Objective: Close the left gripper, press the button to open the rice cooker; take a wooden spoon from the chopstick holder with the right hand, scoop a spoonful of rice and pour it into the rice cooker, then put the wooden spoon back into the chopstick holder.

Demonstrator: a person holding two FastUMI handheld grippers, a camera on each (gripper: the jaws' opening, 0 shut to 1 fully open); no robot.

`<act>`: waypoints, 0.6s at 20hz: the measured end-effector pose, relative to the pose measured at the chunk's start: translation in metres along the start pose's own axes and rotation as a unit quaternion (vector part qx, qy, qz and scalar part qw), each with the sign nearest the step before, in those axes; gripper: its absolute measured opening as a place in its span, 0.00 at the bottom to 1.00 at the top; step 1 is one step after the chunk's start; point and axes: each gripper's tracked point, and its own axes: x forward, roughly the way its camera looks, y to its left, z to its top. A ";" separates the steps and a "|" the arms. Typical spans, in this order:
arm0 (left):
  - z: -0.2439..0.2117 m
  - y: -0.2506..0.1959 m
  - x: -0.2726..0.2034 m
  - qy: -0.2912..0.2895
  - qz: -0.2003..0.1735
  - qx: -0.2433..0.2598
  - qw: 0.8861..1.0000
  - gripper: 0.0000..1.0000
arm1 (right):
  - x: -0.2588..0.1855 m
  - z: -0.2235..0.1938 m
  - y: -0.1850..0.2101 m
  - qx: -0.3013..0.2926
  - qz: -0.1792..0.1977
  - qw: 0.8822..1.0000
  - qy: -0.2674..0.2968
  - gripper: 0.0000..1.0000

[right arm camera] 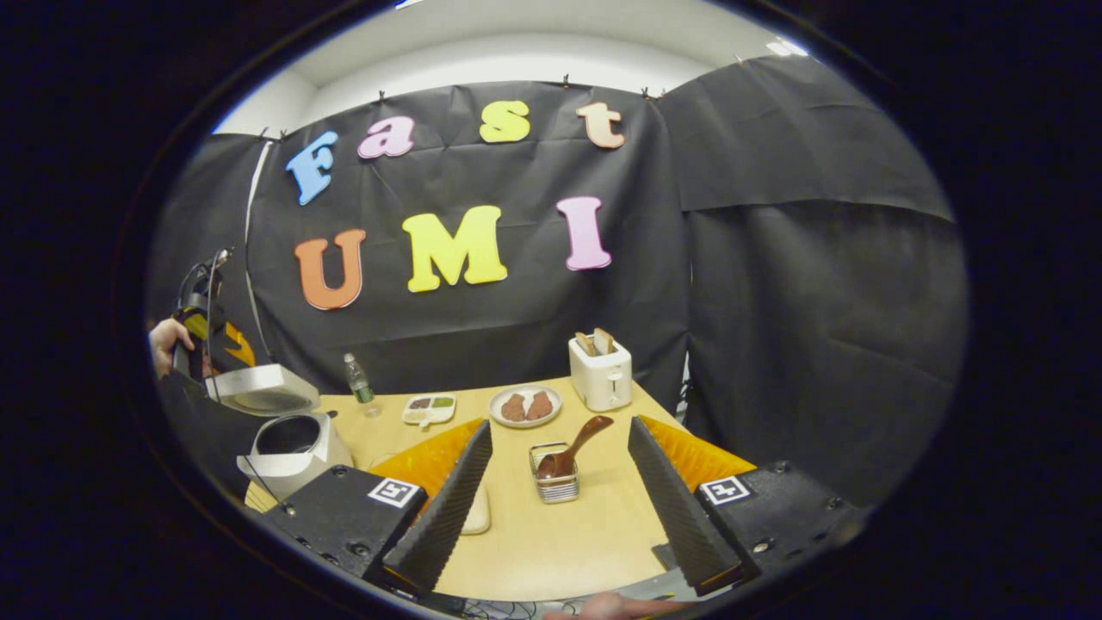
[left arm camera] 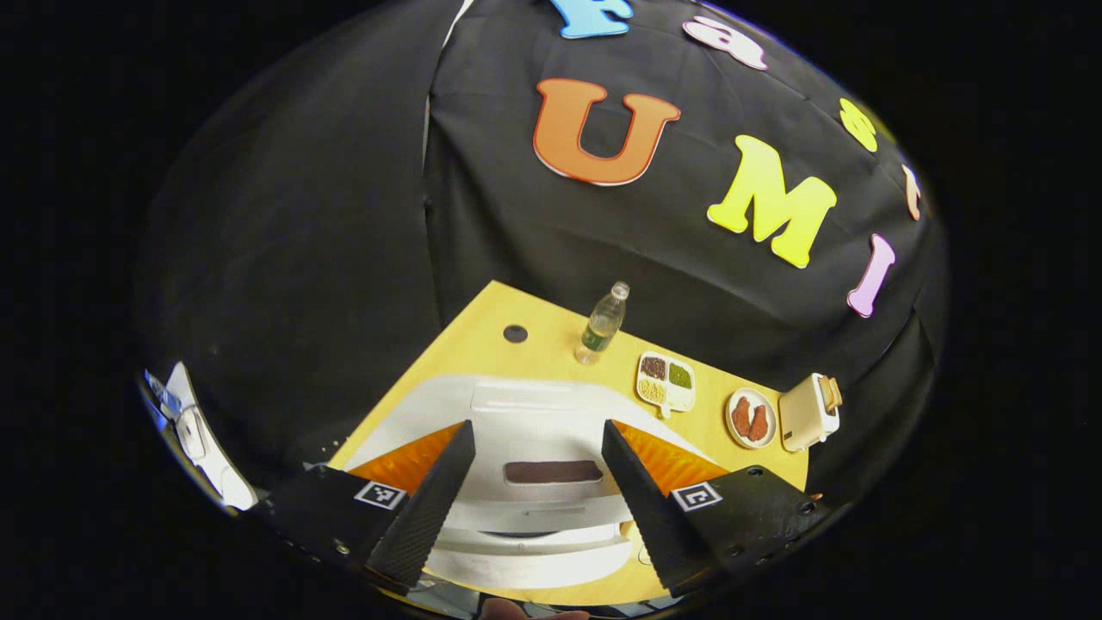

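The right gripper (right arm camera: 551, 508) is hanging with fingers apart; the wooden spoon (right arm camera: 570, 448) is leaning in the chopstick holder (right arm camera: 555, 482) at 12 o'clock. Light, stiff, probably smooth: grip its handle. The left gripper (left arm camera: 534, 517), fingers apart, is hovering over the rice cooker (left arm camera: 516, 413).

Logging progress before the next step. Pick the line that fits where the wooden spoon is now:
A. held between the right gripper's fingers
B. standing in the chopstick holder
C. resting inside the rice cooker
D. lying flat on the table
B: the wooden spoon leans in the chopstick holder, ahead of the open right gripper.
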 end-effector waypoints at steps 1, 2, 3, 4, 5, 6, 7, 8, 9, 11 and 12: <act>-0.013 0.002 -0.001 0.011 0.002 -0.001 1.000 0.96 | -0.001 -0.002 0.001 -0.002 0.002 1.000 0.001 1.00; -0.022 0.003 -0.001 0.018 0.004 0.003 1.000 0.96 | -0.003 -0.003 0.003 -0.003 0.005 1.000 0.003 1.00; -0.033 0.004 0.000 0.026 0.006 0.005 1.000 0.96 | -0.005 -0.005 0.005 -0.004 0.007 1.000 0.006 1.00; -0.043 0.008 0.002 0.031 0.008 0.007 0.999 0.97 | -0.008 -0.007 0.008 -0.005 0.011 1.000 0.008 1.00; -0.050 0.008 0.002 0.039 0.010 0.006 0.999 0.97 | -0.008 -0.007 0.010 -0.006 0.014 1.000 0.009 1.00; -0.057 0.008 0.004 0.046 0.010 0.005 0.999 0.97 | -0.010 -0.008 0.012 -0.008 0.016 1.000 0.009 1.00; -0.065 0.008 0.009 0.054 0.012 0.005 0.998 0.97 | -0.011 -0.008 0.013 -0.009 0.018 1.000 0.009 1.00; -0.072 0.010 0.011 0.059 0.013 0.004 0.998 0.97 | -0.013 -0.008 0.014 -0.011 0.019 1.000 0.009 1.00; -0.078 0.011 0.013 0.062 0.014 0.004 0.998 0.97 | -0.013 -0.009 0.014 -0.012 0.019 1.000 0.009 1.00; -0.087 0.012 0.014 0.069 0.015 0.008 0.997 0.97 | -0.016 -0.010 0.015 -0.011 0.019 1.000 0.012 1.00; -0.090 0.012 0.015 0.070 0.015 0.014 0.997 0.97 | -0.016 -0.011 0.015 -0.010 0.019 1.000 0.014 0.96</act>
